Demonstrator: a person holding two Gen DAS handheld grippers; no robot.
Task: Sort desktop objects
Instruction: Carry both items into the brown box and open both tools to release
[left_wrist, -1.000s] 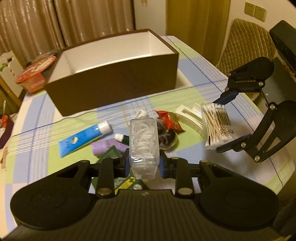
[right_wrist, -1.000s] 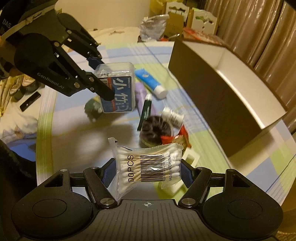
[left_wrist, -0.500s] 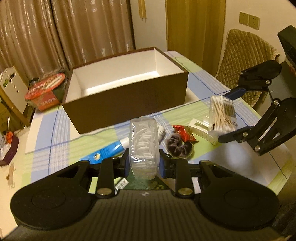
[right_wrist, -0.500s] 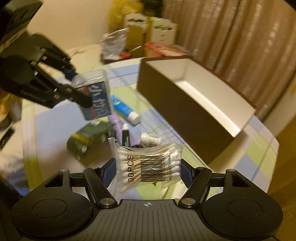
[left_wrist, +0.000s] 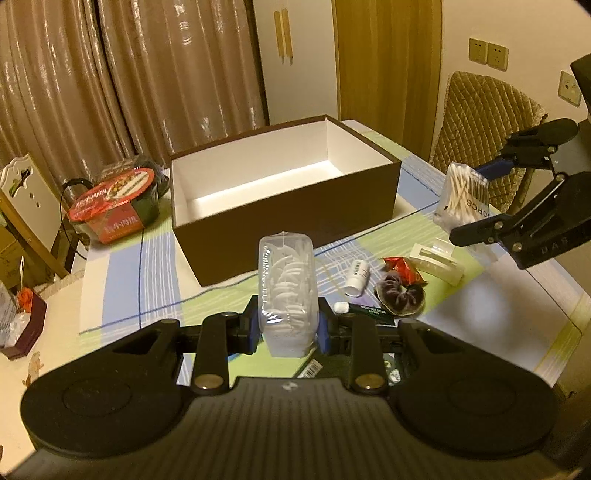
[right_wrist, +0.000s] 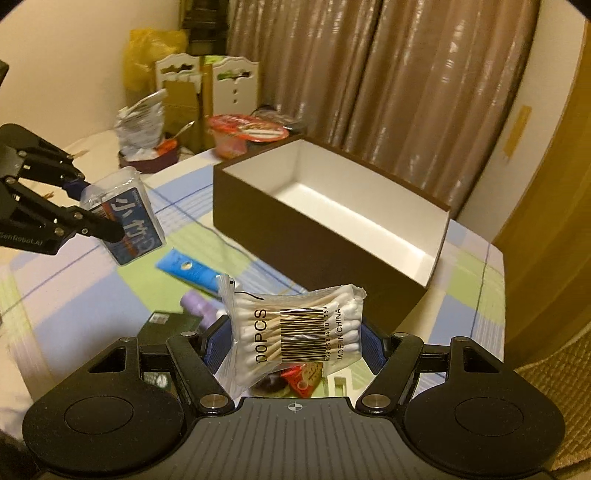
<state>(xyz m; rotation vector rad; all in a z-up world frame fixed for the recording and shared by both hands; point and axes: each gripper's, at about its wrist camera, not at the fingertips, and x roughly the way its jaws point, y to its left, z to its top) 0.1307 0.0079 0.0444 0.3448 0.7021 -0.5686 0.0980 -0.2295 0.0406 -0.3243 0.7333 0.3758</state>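
While clutter (left_wrist: 400, 297) lies near, box (left_wrist: 284, 218) stands open

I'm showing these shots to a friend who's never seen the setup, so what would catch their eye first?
Probably the big brown box, open and white inside, in the middle of the checked table. Next, each gripper holds something up in the air: the left gripper is shut on a clear floss pick box, and the right gripper on a cotton swab pack. Small toiletries lie scattered in front of the box.
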